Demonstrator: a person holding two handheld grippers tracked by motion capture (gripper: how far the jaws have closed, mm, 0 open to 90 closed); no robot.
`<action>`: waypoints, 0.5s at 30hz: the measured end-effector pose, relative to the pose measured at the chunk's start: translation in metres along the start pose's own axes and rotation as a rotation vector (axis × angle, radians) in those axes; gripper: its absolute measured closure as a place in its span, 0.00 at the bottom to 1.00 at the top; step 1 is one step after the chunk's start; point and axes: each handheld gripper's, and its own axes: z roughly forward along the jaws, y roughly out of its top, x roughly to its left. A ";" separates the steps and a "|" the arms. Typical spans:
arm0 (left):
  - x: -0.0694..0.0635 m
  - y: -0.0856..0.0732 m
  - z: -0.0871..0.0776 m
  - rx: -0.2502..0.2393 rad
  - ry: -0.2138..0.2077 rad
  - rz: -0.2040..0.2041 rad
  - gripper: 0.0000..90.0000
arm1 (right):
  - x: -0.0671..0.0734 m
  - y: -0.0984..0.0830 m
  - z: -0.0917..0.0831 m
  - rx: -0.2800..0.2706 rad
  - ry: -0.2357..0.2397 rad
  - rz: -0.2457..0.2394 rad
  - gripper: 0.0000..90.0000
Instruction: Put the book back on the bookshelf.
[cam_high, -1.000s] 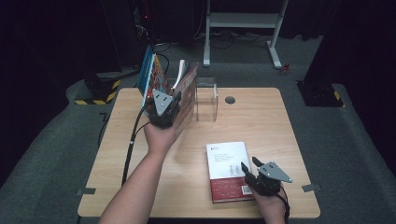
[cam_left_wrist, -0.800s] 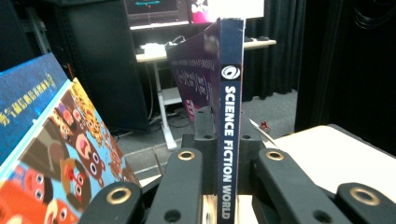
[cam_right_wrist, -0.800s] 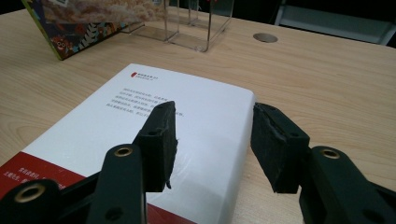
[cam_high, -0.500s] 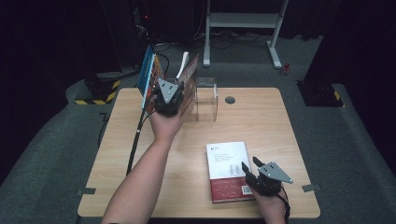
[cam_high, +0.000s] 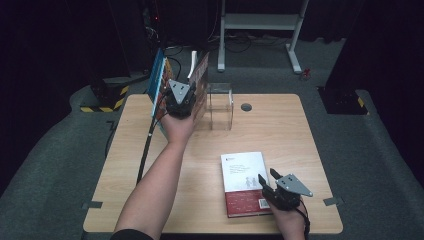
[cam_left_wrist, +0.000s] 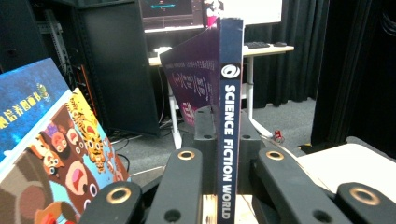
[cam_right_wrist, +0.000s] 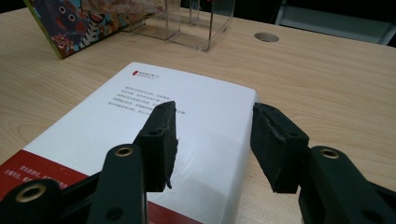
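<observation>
- Currently, left claw clamped on a thin book, spine "SCIENCE FICTION WORLD", held upright at the tabletop's far left edge.
- Book sits between a leaning picture book and a clear stand, close to both.
- Right claw half open, gripping nothing; jaws hover over the right edge of a white-and-red book lying flat near the tabletop's front edge.
- Grey round hole just right of the stand.
</observation>
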 end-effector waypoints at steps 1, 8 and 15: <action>0.000 0.000 0.000 0.000 0.000 0.000 0.93 | 0.000 0.000 0.000 0.000 0.000 0.000 0.57; -0.005 -0.006 0.012 -0.008 0.005 -0.016 0.93 | 0.000 -0.001 0.000 0.001 -0.003 -0.002 0.57; -0.006 -0.011 0.024 0.000 0.018 -0.030 0.93 | 0.000 -0.002 0.000 0.003 -0.003 0.008 0.57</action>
